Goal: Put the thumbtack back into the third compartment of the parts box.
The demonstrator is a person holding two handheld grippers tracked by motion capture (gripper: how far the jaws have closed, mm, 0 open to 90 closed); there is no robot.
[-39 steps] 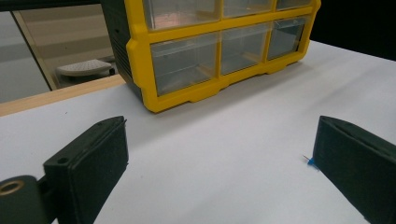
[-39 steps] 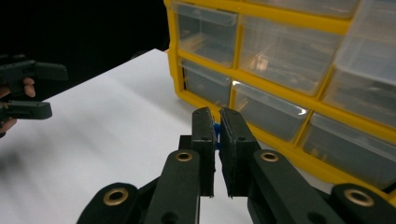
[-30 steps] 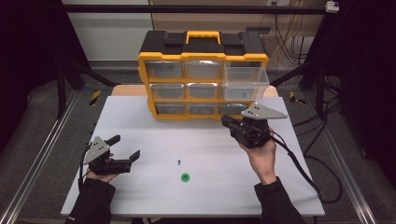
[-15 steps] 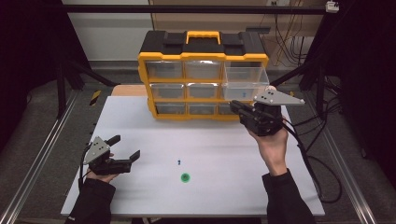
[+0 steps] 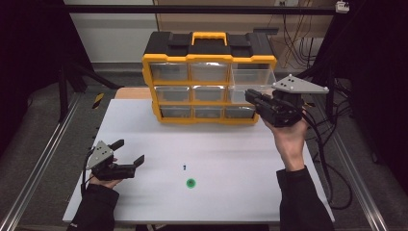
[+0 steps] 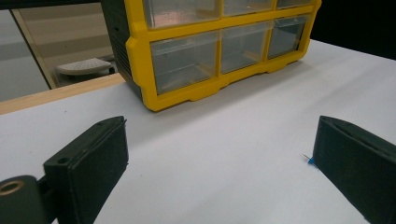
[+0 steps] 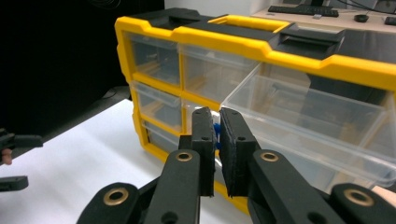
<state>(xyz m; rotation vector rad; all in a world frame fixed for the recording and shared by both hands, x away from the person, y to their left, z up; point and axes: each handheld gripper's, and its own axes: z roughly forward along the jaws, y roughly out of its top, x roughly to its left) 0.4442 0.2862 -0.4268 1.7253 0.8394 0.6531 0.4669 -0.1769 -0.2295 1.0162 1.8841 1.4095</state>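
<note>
Near the surface's far right corner, in the high view, the right gripper [image 5: 251,95] hangs raised before the pulled-out top right drawer [image 5: 254,78] of the yellow organizer [image 5: 210,79]; the left gripper [image 5: 129,151] rests by the near left corner, jaws spread. From the left gripper view, its jaws stand wide with nothing between them, a small blue piece [image 6: 310,160] just beside one. From the right gripper view, the nearly closed jaws pinch a tiny blue part [image 7: 216,138] before the drawer [image 7: 308,116].

Yellow-and-black organizer [image 5: 209,77] with clear drawers [image 5: 253,79]; white table [image 5: 231,159], green dot [image 5: 191,183].
</note>
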